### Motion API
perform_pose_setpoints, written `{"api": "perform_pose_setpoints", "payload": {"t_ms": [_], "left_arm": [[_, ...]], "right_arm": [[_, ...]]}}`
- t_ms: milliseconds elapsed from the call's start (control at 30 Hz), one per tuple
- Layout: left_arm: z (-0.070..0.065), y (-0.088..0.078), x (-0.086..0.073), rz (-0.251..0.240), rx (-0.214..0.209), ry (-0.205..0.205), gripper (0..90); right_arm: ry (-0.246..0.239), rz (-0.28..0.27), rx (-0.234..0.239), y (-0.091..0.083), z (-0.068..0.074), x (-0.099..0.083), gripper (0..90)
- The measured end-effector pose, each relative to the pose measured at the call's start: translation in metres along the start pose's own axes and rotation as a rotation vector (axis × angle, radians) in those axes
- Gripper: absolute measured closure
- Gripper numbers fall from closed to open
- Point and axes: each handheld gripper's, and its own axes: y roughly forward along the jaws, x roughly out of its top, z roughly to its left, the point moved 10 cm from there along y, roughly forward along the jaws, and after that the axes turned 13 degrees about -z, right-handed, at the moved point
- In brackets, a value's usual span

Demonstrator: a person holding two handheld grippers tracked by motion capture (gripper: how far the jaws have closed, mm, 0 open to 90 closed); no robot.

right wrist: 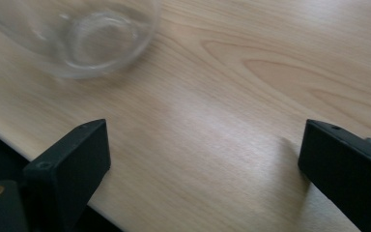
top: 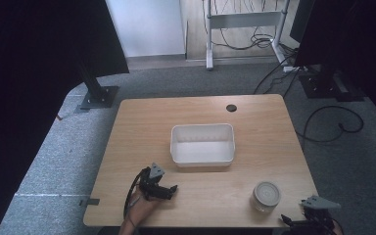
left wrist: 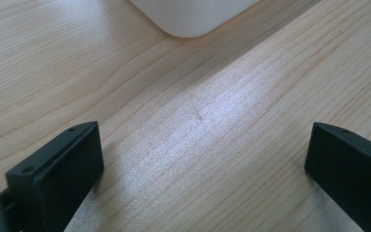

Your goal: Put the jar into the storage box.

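A light wooden rectangular desk (top: 142, 127) carries a white rectangular plastic tub (top: 203, 144) near its middle, empty and open at the top. Toward the near right corner stands a clear round glass jar (top: 266, 196), well apart from the tub. A small dark round hole (top: 231, 107) sits in the desk top near the far edge.

The left claw (top: 172, 188) hovers over the near left part of the desk, in front of the tub's left corner, held by a hand (top: 139, 208) coming in from the bottom edge. In the left gripper view its two black jaws stand wide apart with bare wood between them, released and gripping nothing; a rounded corner of the white tub (left wrist: 193, 17) shows at the top.

The right claw (top: 286, 219) sits at the near right edge of the desk, just beside the jar. In the right gripper view its jaws are likewise spread wide over bare wood, holding nothing, with the glass jar (right wrist: 84, 36) blurred at the upper left
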Motion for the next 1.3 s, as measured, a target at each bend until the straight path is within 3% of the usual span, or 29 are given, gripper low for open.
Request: {"api": "perform_pose_setpoints", "payload": {"t_ms": [200,800,1300], "left_arm": [[0.0000,0.0000,0.0000,0.000,0.000,0.000,0.0],[0.0000,0.0000,0.0000,0.000,0.000,0.000,0.0],[0.0000,0.0000,0.0000,0.000,0.000,0.000,0.0]], "right_arm": [[0.009,-0.005,-0.035,-0.0010,-0.0032,-0.0019,2.2],[0.028,0.019,-0.061,-0.0004,-0.0032,-0.0025,0.0],[0.037,0.004,-0.029,-0.0078,0.0030,0.0063,3.2]]}}
